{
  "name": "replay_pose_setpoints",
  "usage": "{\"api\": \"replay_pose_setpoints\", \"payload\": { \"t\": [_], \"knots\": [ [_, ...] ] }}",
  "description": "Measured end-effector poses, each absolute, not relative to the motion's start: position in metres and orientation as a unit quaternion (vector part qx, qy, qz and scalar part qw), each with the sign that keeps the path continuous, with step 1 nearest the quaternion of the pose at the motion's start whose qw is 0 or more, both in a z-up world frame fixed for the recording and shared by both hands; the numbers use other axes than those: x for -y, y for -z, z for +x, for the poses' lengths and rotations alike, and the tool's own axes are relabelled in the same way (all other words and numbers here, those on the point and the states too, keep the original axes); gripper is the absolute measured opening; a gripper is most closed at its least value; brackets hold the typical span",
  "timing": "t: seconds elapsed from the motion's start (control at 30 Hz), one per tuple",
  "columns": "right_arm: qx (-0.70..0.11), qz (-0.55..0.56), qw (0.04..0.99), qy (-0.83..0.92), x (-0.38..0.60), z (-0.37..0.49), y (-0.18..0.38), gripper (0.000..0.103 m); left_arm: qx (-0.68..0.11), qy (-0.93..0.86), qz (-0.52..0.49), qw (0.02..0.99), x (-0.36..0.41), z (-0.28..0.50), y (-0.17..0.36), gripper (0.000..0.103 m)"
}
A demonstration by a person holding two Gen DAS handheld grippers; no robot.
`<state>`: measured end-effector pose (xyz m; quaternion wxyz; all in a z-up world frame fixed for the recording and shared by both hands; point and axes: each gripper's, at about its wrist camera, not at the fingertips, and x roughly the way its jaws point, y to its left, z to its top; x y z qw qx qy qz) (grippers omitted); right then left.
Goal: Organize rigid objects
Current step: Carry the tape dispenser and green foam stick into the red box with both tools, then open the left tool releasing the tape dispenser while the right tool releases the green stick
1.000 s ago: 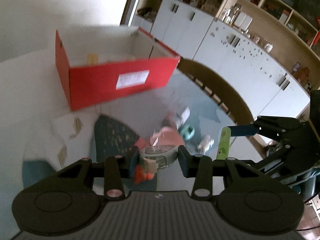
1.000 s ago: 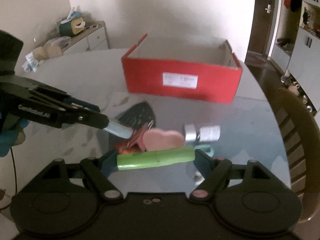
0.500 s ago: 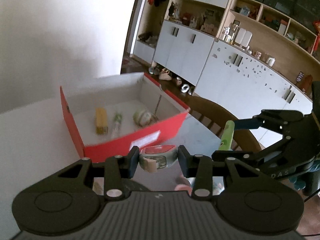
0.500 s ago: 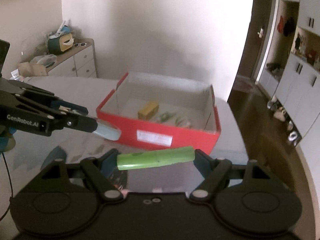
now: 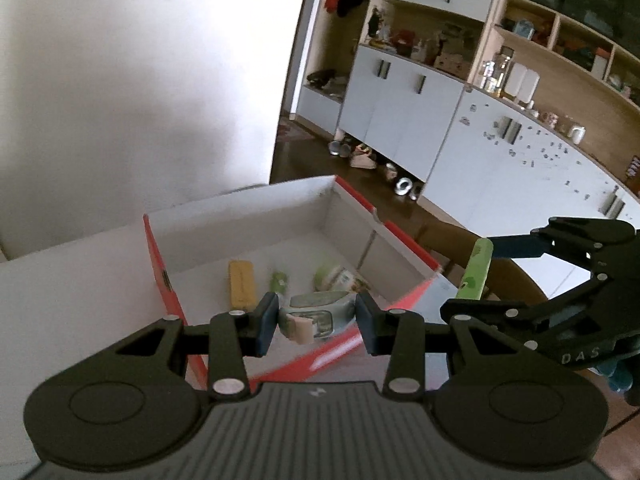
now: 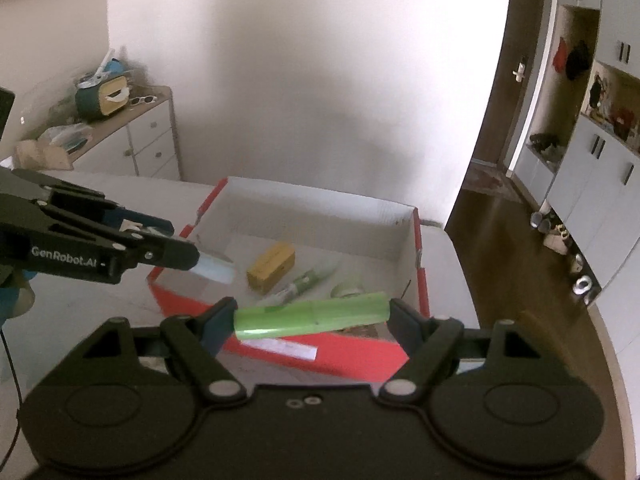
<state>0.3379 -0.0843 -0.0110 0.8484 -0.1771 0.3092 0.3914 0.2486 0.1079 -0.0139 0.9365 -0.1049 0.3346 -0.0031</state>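
We carry 2 items above the red box (image 6: 320,354) so each can drop inside: our left gripper (image 5: 316,322) clamps a small pale container (image 5: 316,316), our right gripper (image 6: 312,316) pinches a green tube (image 6: 312,314) endwise, level, near the front wall.

The cardboard box (image 6: 416,248) is red outside and white inside, with a white label on its near wall. A yellow block (image 6: 271,267) lies in it. The tube (image 6: 312,315) is bright green. The small container (image 5: 316,314) is pale grey-green with a pinkish tab. Both grippers are black with dark blue pads.
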Motion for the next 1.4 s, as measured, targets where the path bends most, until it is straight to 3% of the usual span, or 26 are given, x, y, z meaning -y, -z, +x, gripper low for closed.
{"api": "replay_pose_setpoints", "payload": {
  "t": [0.93,1.4],
  "knots": [
    [-0.385,-0.23,0.81,-0.377,0.014,0.426,0.096,0.081,-0.401,-0.065,-0.079,0.91,-0.132,0.406,0.079,0.041],
    [-0.408,-0.248,0.8,-0.363,0.002,0.438,0.115,0.081,-0.464,-0.065,-0.067,0.881,-0.127,0.432,0.107,0.041]
  ]
}}
